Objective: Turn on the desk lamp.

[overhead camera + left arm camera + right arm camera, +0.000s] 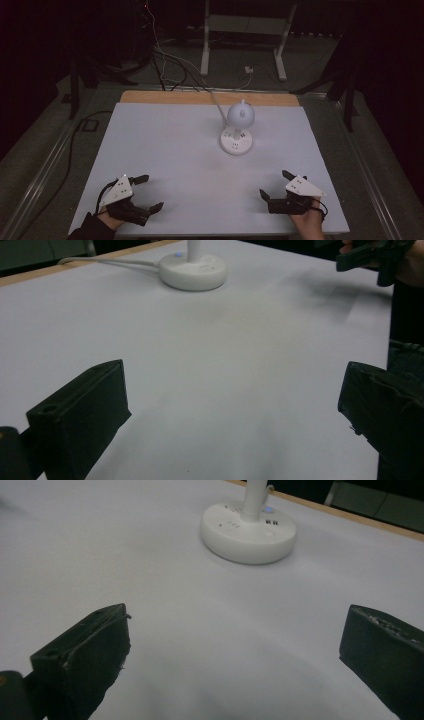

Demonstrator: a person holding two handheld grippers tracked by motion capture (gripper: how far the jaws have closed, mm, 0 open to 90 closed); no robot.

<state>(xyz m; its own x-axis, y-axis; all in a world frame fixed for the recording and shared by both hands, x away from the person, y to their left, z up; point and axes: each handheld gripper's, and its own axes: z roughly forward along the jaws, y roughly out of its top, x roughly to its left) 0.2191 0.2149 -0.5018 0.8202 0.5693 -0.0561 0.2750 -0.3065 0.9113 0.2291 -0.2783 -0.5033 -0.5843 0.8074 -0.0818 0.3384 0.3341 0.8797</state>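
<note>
White tabletop [165,150]: left claw [150,192] and right claw [274,184] rest wide open, holding nothing, well short of the lamp [238,129]; likely a starting pose, with a reach forward next.

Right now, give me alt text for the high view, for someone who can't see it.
A white desk lamp with a round socket base stands on a white table. Near the front edge, the left tongs and right tongs rest open, far apart.
</note>
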